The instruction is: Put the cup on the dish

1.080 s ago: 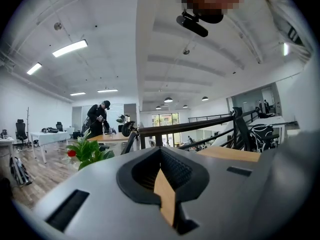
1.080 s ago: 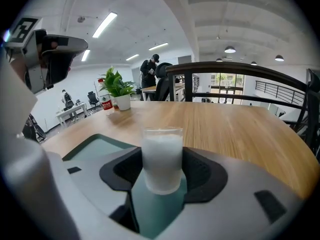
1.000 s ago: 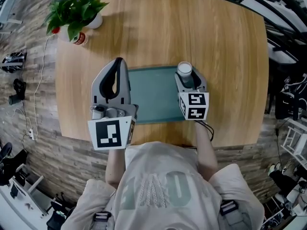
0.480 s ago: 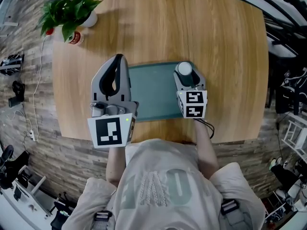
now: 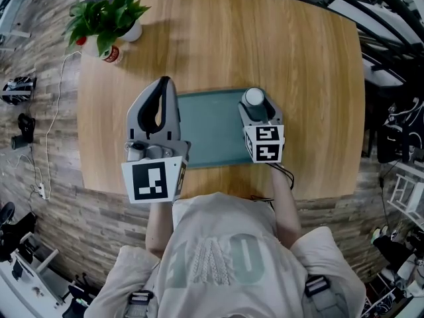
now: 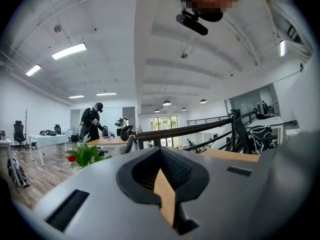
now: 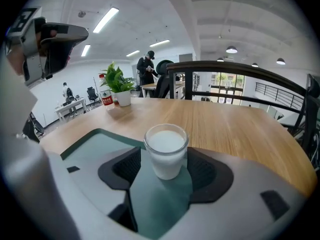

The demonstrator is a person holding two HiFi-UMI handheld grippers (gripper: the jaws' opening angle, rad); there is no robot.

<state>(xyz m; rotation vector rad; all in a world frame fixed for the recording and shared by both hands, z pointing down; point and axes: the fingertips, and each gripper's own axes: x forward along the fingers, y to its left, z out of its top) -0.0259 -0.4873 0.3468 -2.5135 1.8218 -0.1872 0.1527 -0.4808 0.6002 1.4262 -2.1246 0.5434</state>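
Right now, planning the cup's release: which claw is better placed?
Right. The right claw straddles the cup on the dish, jaws just opened wider; the left claw is shut, off to the dish's left.

Bright, even ceiling light; soft shadows (fisheye-warped edges, near jaws blurred).
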